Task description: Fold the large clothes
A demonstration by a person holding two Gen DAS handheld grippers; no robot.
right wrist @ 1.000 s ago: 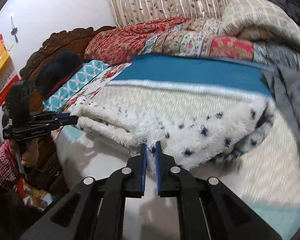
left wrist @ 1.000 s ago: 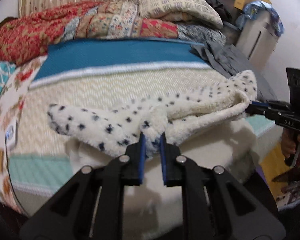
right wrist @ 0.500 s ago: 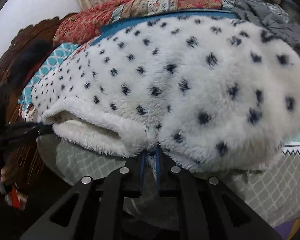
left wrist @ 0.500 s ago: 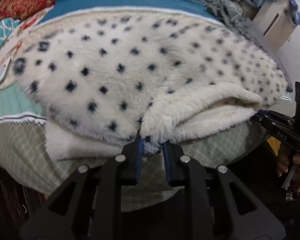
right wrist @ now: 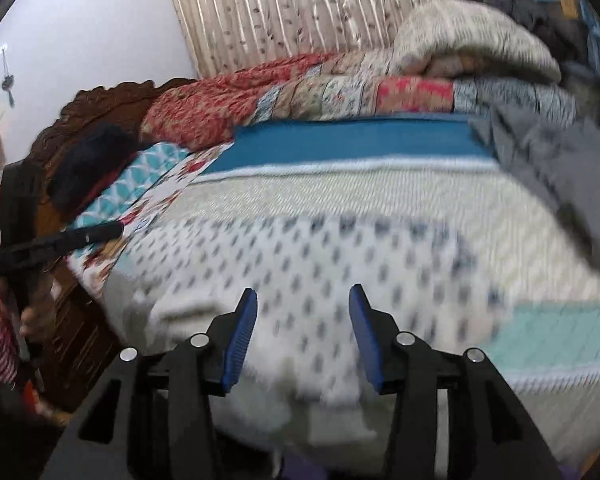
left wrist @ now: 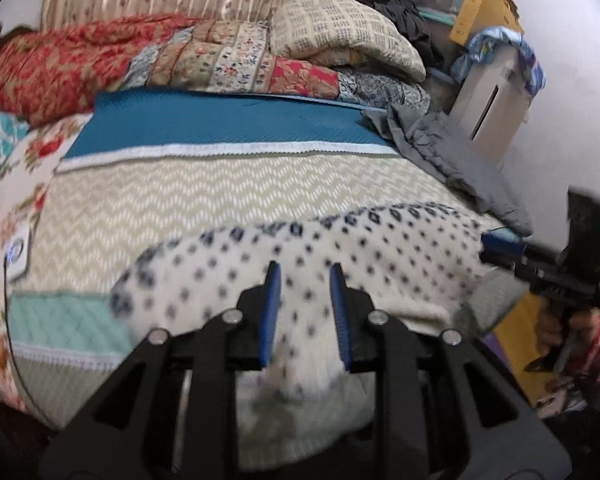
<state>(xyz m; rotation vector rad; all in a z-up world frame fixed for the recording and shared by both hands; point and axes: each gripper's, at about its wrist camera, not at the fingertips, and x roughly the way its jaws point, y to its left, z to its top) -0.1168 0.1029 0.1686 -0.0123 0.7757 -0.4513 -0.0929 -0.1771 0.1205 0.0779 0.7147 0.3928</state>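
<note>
A white fleece garment with dark spots (left wrist: 340, 256) lies folded along the near edge of the bed, seen blurred in the right wrist view (right wrist: 320, 264) too. My left gripper (left wrist: 305, 276) is open just above its near edge, holding nothing. My right gripper (right wrist: 302, 300) is open wide over the other end of the garment, also empty. Each gripper shows at the side of the other's view: the right one (left wrist: 540, 264) and the left one (right wrist: 60, 240).
The bed has a cream zigzag cover (left wrist: 220, 192) with a blue band (left wrist: 220, 124). Folded quilts and pillows (left wrist: 240, 60) are stacked at the back. A crumpled grey cloth (left wrist: 440, 148) lies at the right. A carved wooden headboard (right wrist: 100, 100) stands at the left.
Both grippers have opened and let go of the spotted garment, which now lies on the bed. Both have pulled back and tilted up from it.
</note>
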